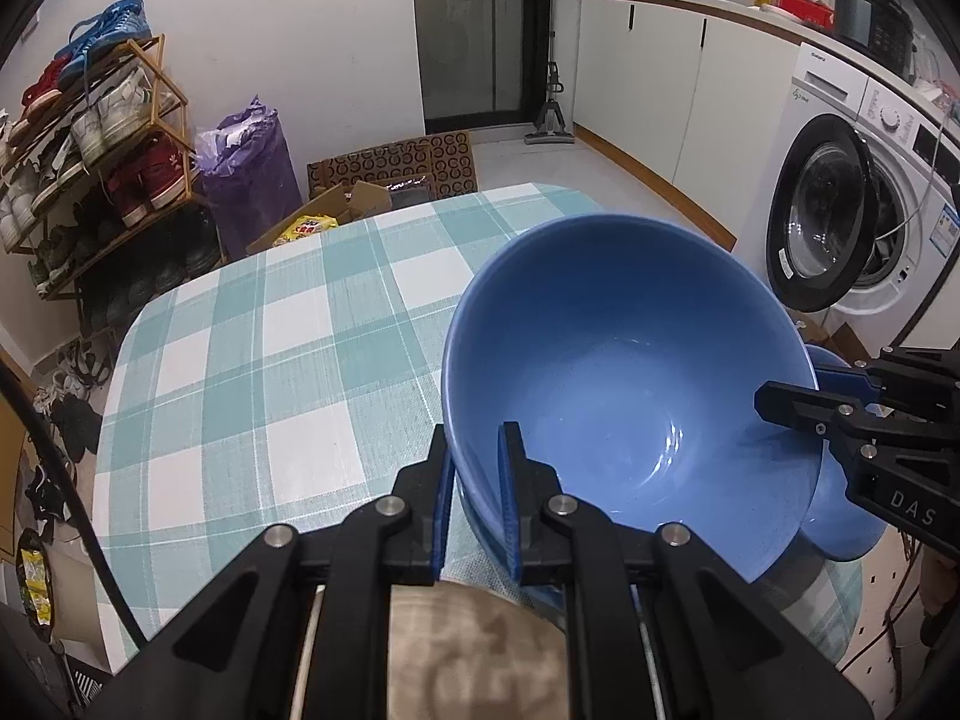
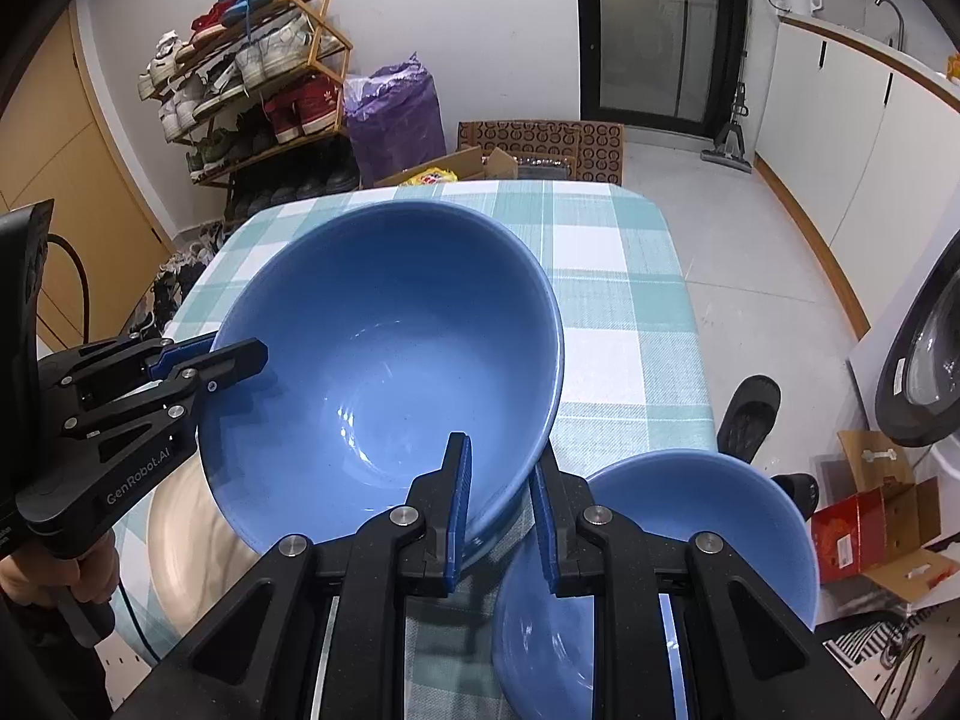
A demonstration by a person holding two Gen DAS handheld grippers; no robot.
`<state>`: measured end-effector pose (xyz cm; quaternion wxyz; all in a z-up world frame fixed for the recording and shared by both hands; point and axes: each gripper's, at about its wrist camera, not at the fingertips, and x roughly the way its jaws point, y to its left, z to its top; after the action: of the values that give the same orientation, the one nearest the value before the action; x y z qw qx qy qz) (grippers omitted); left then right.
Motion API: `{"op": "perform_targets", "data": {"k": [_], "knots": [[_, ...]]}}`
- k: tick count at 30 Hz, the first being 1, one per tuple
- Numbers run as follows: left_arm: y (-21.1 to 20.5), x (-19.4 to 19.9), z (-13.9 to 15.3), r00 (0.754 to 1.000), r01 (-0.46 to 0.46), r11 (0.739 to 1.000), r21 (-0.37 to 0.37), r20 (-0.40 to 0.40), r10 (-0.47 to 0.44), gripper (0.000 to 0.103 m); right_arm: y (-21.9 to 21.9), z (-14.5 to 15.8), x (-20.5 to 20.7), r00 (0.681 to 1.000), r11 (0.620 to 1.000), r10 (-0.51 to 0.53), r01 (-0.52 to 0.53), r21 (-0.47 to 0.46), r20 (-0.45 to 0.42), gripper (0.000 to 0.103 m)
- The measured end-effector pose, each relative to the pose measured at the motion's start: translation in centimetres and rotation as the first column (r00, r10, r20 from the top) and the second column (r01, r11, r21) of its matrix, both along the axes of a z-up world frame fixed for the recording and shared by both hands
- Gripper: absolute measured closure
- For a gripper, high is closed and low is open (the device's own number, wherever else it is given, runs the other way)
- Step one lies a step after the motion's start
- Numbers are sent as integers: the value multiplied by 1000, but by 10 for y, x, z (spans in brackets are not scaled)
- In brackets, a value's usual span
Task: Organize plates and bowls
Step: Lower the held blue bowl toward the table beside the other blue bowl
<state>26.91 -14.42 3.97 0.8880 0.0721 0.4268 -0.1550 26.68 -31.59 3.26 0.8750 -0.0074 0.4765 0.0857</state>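
Note:
A large blue bowl hangs tilted over the checked tablecloth, held from both sides. My left gripper is shut on its left rim, one finger inside and one outside. My right gripper is shut on the opposite rim in the same way. A smaller blue bowl stands on the table just below and to the right of the large one. A beige plate lies under the large bowl's left side, partly hidden.
Past the table's far edge are a shoe rack, a purple bag and cardboard boxes. A washing machine with its door open stands to the right. Slippers and a red box lie on the floor there.

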Motion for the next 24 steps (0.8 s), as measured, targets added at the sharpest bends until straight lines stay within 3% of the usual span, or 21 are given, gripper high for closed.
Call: {"op": "perform_targets", "data": {"k": [24], "knots": [[-4, 5, -30, 1000, 4, 998, 61, -26, -3, 90, 17, -30, 8, 999, 995, 5, -10, -101, -46, 84]]}}
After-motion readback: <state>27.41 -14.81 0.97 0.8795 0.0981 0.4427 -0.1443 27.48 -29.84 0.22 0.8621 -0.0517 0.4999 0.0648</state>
